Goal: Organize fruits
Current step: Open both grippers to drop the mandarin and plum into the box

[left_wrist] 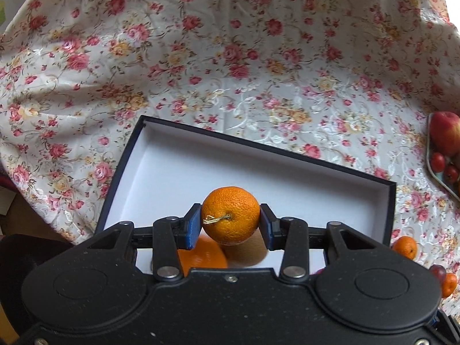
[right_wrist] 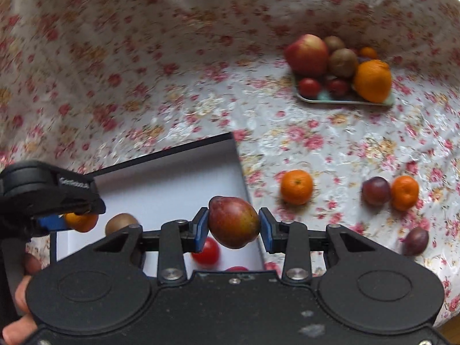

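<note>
Mandarin [left_wrist: 230, 215] and pear [right_wrist: 233, 222] clamped in jaws above box [left_wrist: 287, 172].

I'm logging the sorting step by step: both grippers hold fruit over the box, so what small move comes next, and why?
Probably lower the left gripper a little and open it: its mandarin hangs over the white floor of the box, above an orange already inside. The right gripper grips a reddish pear at the box's edge.

Your left gripper [left_wrist: 230, 224] clamps a small round orange mandarin [left_wrist: 230, 215] between its blue pads, held above the white-lined, dark-rimmed cardboard box [left_wrist: 178, 169] on the floral tablecloth [left_wrist: 201, 57].
</note>
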